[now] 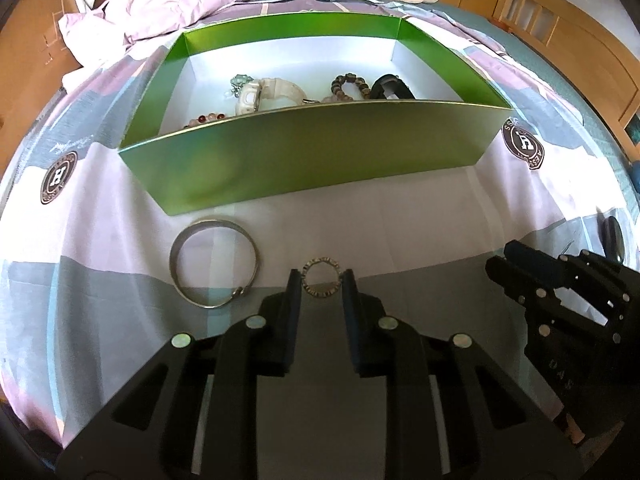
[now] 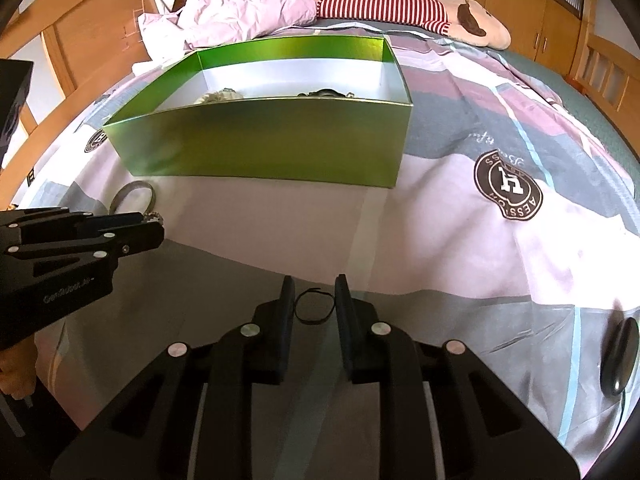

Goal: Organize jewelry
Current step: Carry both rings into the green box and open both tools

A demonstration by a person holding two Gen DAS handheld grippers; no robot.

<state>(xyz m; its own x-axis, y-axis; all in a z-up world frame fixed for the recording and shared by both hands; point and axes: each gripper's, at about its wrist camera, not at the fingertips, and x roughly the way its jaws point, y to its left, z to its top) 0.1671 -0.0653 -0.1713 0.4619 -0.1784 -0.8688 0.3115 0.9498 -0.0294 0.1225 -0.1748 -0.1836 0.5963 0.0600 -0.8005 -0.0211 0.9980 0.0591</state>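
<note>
On the bedspread (image 1: 400,216), the green box (image 1: 304,152) stood as the main landmark, and all other things lay around it. Inside the box were a white watch (image 1: 264,94), a dark bead bracelet (image 1: 346,84), a black band (image 1: 390,86) and a string of reddish beads (image 1: 204,119) near its front wall. Just in front of the box, toward its left corner, a silver bangle (image 1: 214,264) lay flat on the cloth. A little nearer than the bangle and to its right, the left gripper (image 1: 322,280) was closed around a small patterned ring (image 1: 322,278), with both fingers touching the sides of the ring. Well in front of the box, on the right side, the right gripper (image 2: 315,300) stood with its fingers apart on each side of a thin black hair tie (image 2: 315,306), which lay on the cloth; the fingers did not seem to press it. A striped plush toy (image 2: 400,10) lay behind the box.
</note>
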